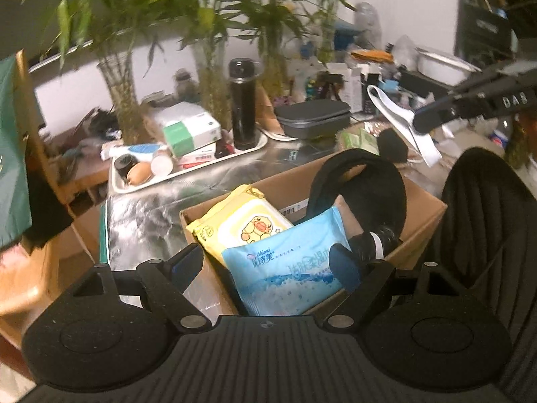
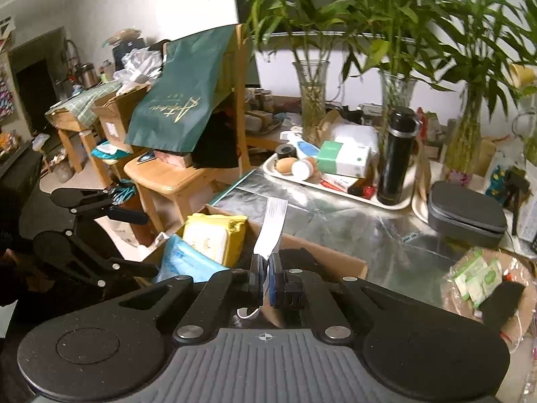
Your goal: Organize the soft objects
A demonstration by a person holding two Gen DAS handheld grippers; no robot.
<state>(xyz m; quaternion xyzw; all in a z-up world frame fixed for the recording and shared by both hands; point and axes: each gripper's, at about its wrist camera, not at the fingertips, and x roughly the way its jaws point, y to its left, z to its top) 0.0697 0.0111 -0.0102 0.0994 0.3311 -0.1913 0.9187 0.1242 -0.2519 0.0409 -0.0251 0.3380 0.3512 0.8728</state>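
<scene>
While the white strap (image 2: 271,231) hangs pinched in the right gripper (image 2: 265,280) above the cardboard box (image 1: 416,231) (blue wipes pack (image 1: 288,268) already inside), the left gripper (image 1: 268,262) hovers wide over it; next, I judge, lower and release.

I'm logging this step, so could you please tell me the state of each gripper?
Left gripper: open, holding nothing, over the box.
Right gripper: shut on a white strap.

One cardboard box (image 1: 423,215) holds two wipe packs, one yellow (image 1: 239,222) and one blue (image 1: 289,269); three glass vases (image 2: 311,95) of bamboo, one black flask (image 2: 396,154), two eggs (image 2: 286,164).
</scene>
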